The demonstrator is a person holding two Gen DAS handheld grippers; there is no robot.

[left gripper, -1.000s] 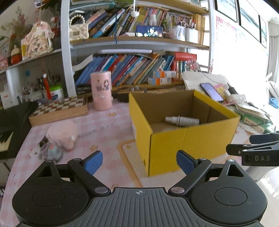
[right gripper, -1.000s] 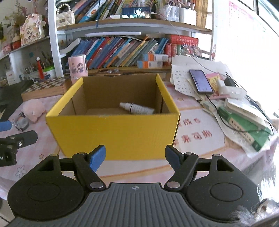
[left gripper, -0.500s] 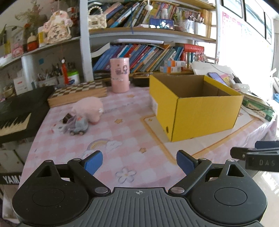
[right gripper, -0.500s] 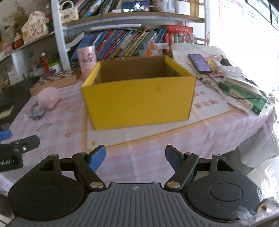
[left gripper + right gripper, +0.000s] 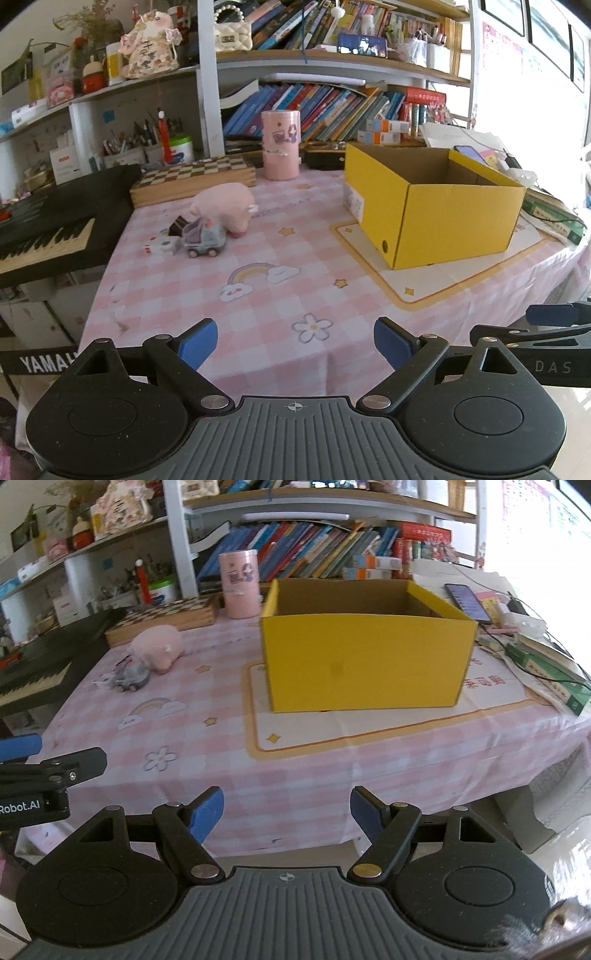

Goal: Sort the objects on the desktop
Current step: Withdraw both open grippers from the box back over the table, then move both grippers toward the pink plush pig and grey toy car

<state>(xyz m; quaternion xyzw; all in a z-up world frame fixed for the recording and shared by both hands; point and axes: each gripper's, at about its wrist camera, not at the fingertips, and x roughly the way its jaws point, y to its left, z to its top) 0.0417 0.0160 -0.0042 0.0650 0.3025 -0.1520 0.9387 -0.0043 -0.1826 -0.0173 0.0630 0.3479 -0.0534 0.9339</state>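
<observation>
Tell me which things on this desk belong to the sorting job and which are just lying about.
Job:
yellow box
pink plush pig
toy car
small white packet

Lying about:
chessboard box
pink canister
keyboard
phone
books

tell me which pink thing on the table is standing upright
The pink cylindrical canister by the bookshelf stands upright on its base. The other, the pink plush pig, lies low on the tablecloth beside the toy car.
</observation>
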